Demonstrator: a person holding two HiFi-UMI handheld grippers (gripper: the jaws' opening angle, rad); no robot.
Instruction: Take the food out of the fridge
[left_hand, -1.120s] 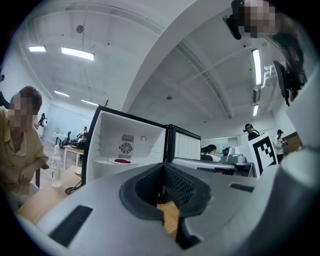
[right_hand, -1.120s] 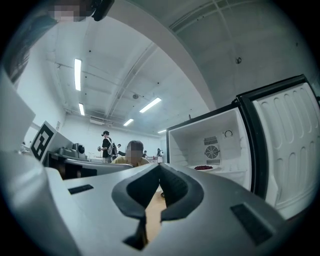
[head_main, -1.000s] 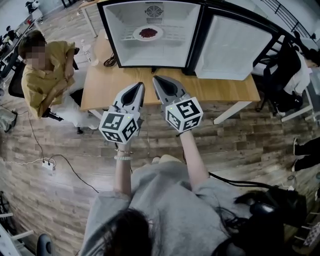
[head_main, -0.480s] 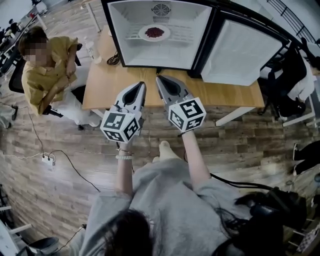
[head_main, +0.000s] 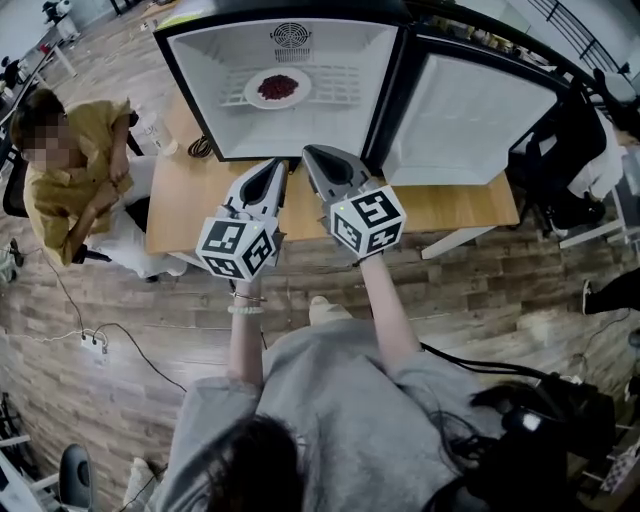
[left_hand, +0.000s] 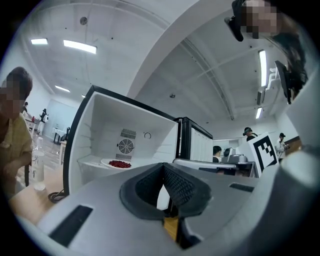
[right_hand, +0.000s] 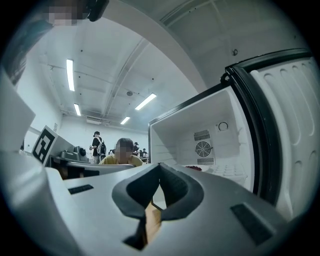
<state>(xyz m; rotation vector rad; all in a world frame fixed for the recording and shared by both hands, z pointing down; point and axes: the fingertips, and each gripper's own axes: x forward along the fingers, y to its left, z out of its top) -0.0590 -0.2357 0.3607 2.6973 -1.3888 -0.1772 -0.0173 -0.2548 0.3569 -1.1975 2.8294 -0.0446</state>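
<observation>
A small white fridge (head_main: 285, 80) stands open on a wooden table (head_main: 310, 212). On its wire shelf lies a white plate of red food (head_main: 277, 87), which also shows in the left gripper view as the plate (left_hand: 116, 163) and in the right gripper view as a red sliver (right_hand: 193, 168). My left gripper (head_main: 277, 166) and right gripper (head_main: 312, 153) are held side by side, level, just in front of the fridge's opening and below the shelf. Both are shut with nothing in them: left gripper (left_hand: 163, 166), right gripper (right_hand: 159, 167).
The fridge door (head_main: 470, 105) is swung open to the right, close beside the right gripper. A person in a yellow shirt (head_main: 70, 175) sits at the table's left end, next to a clear bottle (head_main: 150, 128). A cable (head_main: 203, 148) lies left of the fridge.
Both grippers have moved forward together toward the open fridge; their tips now reach its lower front edge. Their jaws stayed shut.
</observation>
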